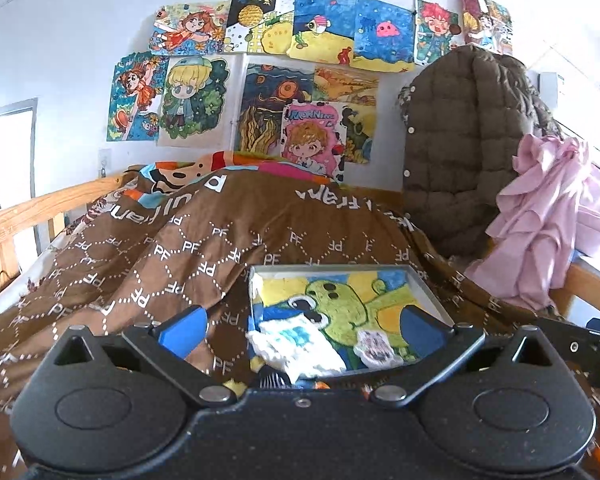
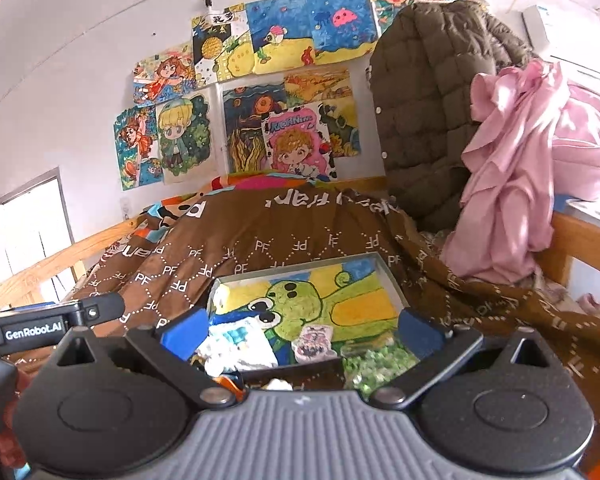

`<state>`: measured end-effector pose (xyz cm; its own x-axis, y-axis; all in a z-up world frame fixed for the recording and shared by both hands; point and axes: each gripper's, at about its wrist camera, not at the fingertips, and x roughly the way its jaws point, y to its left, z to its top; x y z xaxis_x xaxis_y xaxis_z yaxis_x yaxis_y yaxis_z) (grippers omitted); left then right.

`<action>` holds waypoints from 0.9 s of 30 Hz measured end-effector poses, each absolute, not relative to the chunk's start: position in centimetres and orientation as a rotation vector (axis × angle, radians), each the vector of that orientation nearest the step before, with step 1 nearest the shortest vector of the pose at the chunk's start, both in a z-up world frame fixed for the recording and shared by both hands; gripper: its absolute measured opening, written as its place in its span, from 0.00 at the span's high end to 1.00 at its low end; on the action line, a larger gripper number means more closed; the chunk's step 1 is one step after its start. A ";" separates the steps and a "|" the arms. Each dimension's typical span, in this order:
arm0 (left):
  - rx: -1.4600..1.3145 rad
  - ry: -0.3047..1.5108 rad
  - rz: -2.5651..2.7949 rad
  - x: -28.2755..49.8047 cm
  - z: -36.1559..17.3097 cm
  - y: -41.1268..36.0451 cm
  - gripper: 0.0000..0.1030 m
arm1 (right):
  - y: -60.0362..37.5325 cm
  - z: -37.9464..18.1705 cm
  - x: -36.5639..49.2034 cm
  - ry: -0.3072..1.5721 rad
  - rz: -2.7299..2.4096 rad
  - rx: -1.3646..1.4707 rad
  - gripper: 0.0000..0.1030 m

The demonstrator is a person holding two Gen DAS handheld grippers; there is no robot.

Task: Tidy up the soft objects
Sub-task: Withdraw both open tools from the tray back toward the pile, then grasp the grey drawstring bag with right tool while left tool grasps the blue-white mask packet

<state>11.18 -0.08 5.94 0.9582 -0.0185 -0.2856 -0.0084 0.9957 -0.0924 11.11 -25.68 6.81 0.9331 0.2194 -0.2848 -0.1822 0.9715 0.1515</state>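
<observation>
Your left hand-held gripper point(image 1: 300, 326), marked "GenRobot.AI", and right hand-held gripper point(image 2: 300, 326) gape empty before the frog-painted tray point(image 2: 392, 280) on the "PF"-printed brown quilt point(image 2: 260, 224); behind it, a "MORNING" poster point(image 2: 296, 140).

Tray point(image 1: 428, 284) atop quilt point(image 1: 180, 248) on bed, cloth point(image 1: 296, 344) inside (near edge), 2 garments point(image 1: 460, 140) behind right.
</observation>
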 end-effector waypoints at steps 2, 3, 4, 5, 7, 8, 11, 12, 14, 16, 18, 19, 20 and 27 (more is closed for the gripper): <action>-0.093 0.298 -0.011 9.9 5.5 -0.2 0.01 | -25.4 6.6 9.7 0.306 0.197 0.097 0.00; -0.089 0.305 -0.013 9.3 5.4 -0.3 0.01 | -25.3 6.5 9.1 0.304 0.187 0.081 0.00; -0.086 0.311 -0.014 9.0 5.1 -0.3 0.01 | -25.1 6.3 8.4 0.300 0.176 0.067 0.00; -0.082 0.314 -0.015 8.6 5.0 -0.3 0.01 | -25.0 6.1 7.8 0.300 0.164 0.054 0.00; -0.075 0.323 -0.016 7.9 4.7 -0.5 0.01 | -24.6 5.6 6.9 0.309 0.155 0.034 0.00; -0.073 0.330 -0.020 7.5 4.5 -0.6 0.01 | -24.4 5.2 6.6 0.318 0.154 0.025 0.00; -0.068 0.363 -0.025 6.7 3.8 -0.7 0.01 | -24.0 4.6 5.5 0.330 0.123 -0.016 0.00; -0.068 0.377 -0.024 6.4 3.6 -0.6 0.01 | -23.9 4.6 5.3 0.328 0.112 -0.023 0.00; -0.068 0.409 -0.026 5.9 3.1 -0.5 0.01 | -24.0 4.4 4.8 0.335 0.093 -0.018 0.00; -0.066 0.442 -0.038 5.3 2.5 -0.5 0.01 | -24.4 4.3 4.6 0.353 0.083 0.004 0.00; -0.047 0.472 -0.049 4.9 2.0 -0.8 0.01 | -24.9 4.1 4.9 0.393 0.069 0.029 0.00; -0.032 0.483 -0.058 4.8 1.9 -1.0 0.01 | -25.2 3.9 5.0 0.414 0.064 0.047 0.00; -0.019 0.491 -0.071 4.8 1.7 -1.3 0.01 | -25.6 3.6 5.3 0.446 0.057 0.067 0.00; 0.024 0.660 -0.152 6.4 -0.9 -2.6 0.01 | -28.4 1.4 7.9 0.647 0.003 0.254 0.00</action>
<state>6.37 -2.58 -0.95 0.7795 -0.1329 -0.6122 0.1479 0.9887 -0.0263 7.85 -28.44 1.39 0.7988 0.0821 -0.5959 0.0760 0.9689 0.2354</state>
